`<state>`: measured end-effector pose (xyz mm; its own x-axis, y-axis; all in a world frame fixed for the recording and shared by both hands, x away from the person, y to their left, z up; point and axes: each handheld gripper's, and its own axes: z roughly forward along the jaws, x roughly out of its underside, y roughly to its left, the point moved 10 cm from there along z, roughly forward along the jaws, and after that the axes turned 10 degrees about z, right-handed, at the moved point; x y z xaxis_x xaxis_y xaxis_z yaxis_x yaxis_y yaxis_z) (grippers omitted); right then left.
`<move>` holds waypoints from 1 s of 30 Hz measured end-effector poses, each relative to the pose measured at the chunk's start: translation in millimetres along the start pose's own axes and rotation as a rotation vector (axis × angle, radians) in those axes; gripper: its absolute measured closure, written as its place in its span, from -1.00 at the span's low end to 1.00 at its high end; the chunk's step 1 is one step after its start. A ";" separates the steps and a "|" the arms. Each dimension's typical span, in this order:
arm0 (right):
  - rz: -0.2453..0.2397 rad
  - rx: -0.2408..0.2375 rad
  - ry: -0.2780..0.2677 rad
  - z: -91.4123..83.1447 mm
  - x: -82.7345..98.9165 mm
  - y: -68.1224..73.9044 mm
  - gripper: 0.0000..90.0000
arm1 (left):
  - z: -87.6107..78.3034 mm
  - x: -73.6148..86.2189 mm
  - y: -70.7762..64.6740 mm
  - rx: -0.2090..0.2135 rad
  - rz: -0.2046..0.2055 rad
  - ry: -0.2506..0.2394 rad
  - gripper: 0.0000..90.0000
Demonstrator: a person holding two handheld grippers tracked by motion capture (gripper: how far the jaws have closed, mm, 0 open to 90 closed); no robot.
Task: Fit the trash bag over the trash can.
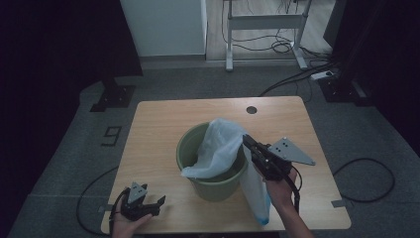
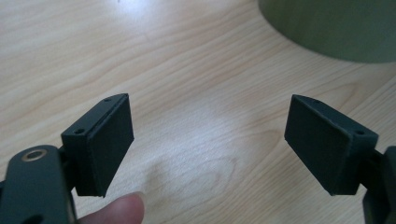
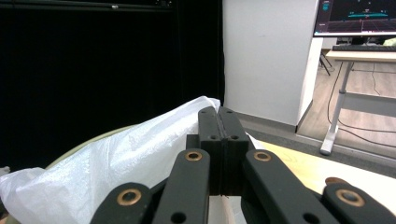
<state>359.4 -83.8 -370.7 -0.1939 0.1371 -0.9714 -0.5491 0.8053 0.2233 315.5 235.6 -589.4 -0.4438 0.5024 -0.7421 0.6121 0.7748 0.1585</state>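
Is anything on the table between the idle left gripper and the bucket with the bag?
Nothing visible. The left gripper, jaws open and empty, sits at the table's near edge; bare wood lies between it and the green bucket, where the right gripper pinches the white bag.

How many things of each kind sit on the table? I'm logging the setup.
Green bucket: 1
White plastic bag, draped over the bucket's rim: 1
Gripper: 2, left gripper and right gripper
Total: 4
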 end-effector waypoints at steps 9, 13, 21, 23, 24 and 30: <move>-0.017 -0.037 0.075 8.0 31.9 17.3 0.98 | -0.9 -1.3 -0.8 0.002 -0.002 -0.002 -0.67; -0.025 -0.068 0.112 9.2 46.2 29.4 0.98 | -1.0 -0.8 0.3 0.003 -0.005 -0.003 -0.67; -0.037 -0.081 0.102 1.1 55.5 38.5 0.48 | -0.2 0.2 0.2 0.003 -0.003 -0.001 -0.67; -0.051 -0.061 0.071 -7.0 51.2 36.0 0.24 | 0.0 0.5 0.3 0.003 -0.003 0.002 -0.67; -0.051 -0.061 0.071 -7.0 51.2 36.0 0.24 | 0.0 0.5 0.3 0.003 -0.003 0.002 -0.67; -0.066 0.018 0.012 -44.3 49.1 26.1 -0.24 | 2.2 1.0 -2.0 0.007 0.003 0.010 -0.67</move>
<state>299.4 -81.5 -409.1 -0.1671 0.0767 -0.9830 -0.5464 0.8227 0.1571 315.3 233.8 -591.9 -0.4482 0.5085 -0.7353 0.6180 0.7705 0.1562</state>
